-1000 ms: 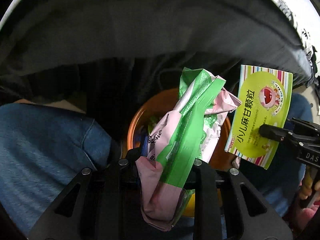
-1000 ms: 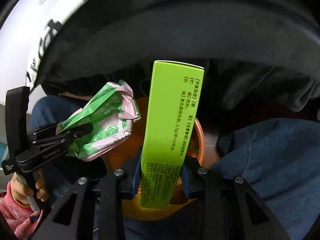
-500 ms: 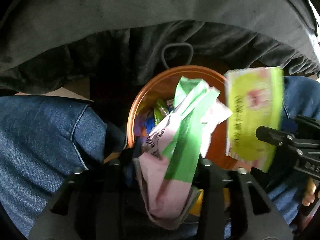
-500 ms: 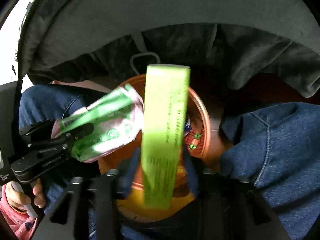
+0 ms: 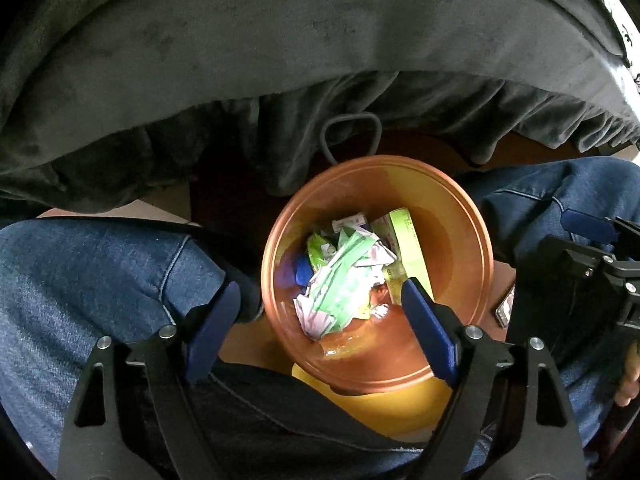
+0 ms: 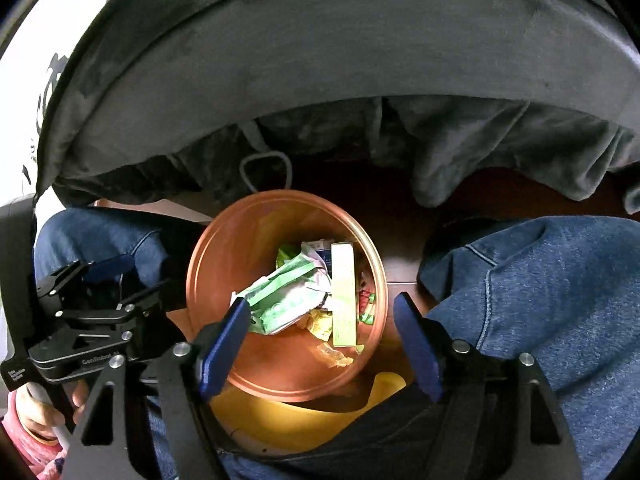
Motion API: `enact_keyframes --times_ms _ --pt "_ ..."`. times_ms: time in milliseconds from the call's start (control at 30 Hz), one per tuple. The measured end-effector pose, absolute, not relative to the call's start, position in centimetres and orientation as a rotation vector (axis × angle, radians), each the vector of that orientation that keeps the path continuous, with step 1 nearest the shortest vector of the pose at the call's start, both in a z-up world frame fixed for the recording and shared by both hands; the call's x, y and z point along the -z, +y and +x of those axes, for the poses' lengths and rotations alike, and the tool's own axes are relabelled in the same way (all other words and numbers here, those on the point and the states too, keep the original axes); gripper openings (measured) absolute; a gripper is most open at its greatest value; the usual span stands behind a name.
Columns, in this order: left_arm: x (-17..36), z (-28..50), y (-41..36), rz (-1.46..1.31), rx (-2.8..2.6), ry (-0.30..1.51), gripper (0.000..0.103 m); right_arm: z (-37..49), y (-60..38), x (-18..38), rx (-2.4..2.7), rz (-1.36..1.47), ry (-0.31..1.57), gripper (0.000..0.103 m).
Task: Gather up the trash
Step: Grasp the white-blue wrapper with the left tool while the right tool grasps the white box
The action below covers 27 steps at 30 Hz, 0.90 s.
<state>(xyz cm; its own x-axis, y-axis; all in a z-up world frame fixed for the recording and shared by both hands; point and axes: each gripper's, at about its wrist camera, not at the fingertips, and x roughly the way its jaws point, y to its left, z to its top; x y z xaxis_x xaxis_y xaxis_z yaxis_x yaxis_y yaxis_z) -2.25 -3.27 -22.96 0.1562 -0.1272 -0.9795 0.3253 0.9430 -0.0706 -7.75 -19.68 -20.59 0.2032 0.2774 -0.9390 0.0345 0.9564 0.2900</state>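
An orange round bin (image 5: 460,240) (image 6: 224,248) stands on the floor between the person's jeans-clad knees. Inside lie a crumpled green and pink wrapper (image 5: 344,280) (image 6: 288,296), a lime green box (image 5: 412,248) (image 6: 344,292) and several smaller scraps. My left gripper (image 5: 320,328) is open and empty just above the bin's near rim; it also shows in the right wrist view (image 6: 108,284). My right gripper (image 6: 320,344) is open and empty above the bin, and it shows at the right edge of the left wrist view (image 5: 592,248).
A dark grey cloth (image 5: 280,60) (image 6: 360,60) hangs over the table edge behind the bin. Knees in blue jeans (image 5: 88,280) (image 6: 540,280) flank the bin. A yellow object (image 5: 384,408) sits under the bin's near side. A small flat item (image 5: 505,309) lies on the floor at right.
Both grippers opened. The green and pink wrapper dropped from the left gripper and the lime green box from the right gripper; both now lie in the bin.
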Motion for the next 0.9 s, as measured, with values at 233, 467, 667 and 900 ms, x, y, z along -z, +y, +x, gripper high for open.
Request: enact_keyframes --times_ms 233,467,667,900 --pt "21.4 -2.5 -3.1 0.186 0.303 1.327 0.081 -7.6 -20.2 19.3 -0.156 0.264 1.317 0.073" --pt "17.1 -1.7 -2.5 0.151 0.326 1.253 0.081 -6.6 -20.7 13.4 -0.172 0.244 1.148 0.078" --pt "9.2 0.0 -0.5 0.081 0.346 1.051 0.09 -3.0 -20.7 5.0 -0.258 0.204 0.845 0.089" --pt "2.0 4.1 2.6 0.022 0.246 0.838 0.092 7.8 -18.8 -1.0 -0.302 0.161 0.679 0.096"
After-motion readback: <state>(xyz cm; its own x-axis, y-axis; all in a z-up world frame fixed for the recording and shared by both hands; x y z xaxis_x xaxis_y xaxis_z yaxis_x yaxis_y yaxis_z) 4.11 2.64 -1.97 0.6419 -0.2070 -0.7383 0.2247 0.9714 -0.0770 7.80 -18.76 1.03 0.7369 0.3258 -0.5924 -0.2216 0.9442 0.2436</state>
